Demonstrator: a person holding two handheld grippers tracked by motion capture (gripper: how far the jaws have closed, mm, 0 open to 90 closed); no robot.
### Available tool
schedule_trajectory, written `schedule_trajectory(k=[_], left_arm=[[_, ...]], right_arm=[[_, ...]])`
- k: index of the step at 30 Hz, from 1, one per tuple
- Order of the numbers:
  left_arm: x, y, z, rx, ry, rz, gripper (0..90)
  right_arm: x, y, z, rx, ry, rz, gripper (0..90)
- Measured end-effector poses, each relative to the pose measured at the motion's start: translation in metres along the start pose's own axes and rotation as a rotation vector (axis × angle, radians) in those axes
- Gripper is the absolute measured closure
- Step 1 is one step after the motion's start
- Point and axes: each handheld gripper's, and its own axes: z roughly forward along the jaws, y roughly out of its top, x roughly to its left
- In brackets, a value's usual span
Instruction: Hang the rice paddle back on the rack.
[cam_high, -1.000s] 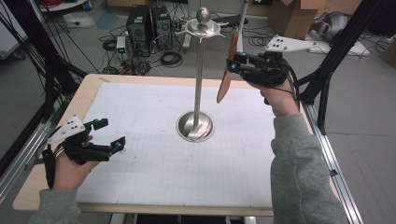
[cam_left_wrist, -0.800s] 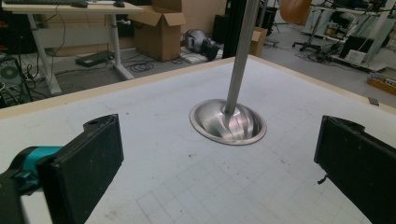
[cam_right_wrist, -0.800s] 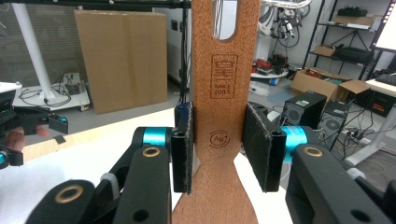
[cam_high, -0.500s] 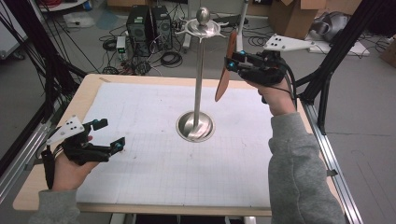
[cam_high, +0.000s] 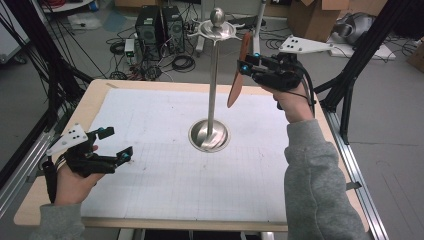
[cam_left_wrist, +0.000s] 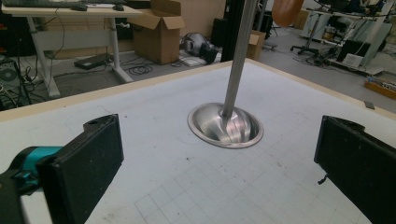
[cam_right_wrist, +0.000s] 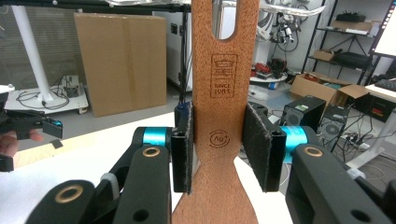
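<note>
Your right claw (cam_high: 246, 64) is clamped on the wooden spatula (cam_high: 237, 82) w/ both pads pressing its flat handle, seen clearly in the right gripper view (cam_right_wrist: 223, 140). You're holding the spatula up off the bench (cam_high: 165, 190), near upright w/ a slight tilt, handle end up and the wider blade end hanging down. In the right gripper view the slot in its handle (cam_right_wrist: 225, 18) sits up at the level of the stand's top arms. The spatula is just beside the stand's pole (cam_high: 214, 85), to its right in the high view, not touching it as far as I can tell. The metal stand (cam_high: 209, 135) sits mid-bench on its round base, w/ hooks around a ball knob up top (cam_high: 217, 16). Your left claw (cam_high: 116, 144) hovers low over the bench's near-left part, jaws wide apart & nothing between them; in the left gripper view it faces the stand base (cam_left_wrist: 225, 125).
</note>
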Motion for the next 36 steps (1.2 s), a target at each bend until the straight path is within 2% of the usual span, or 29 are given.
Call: schedule_trajectory(k=[36], left_arm=[[0.001,-0.001,-0.005,-0.003,0.010,-0.002,1.8]], right_arm=[[-0.003,-0.003,0.013,0.002,0.007,0.010,64.6]])
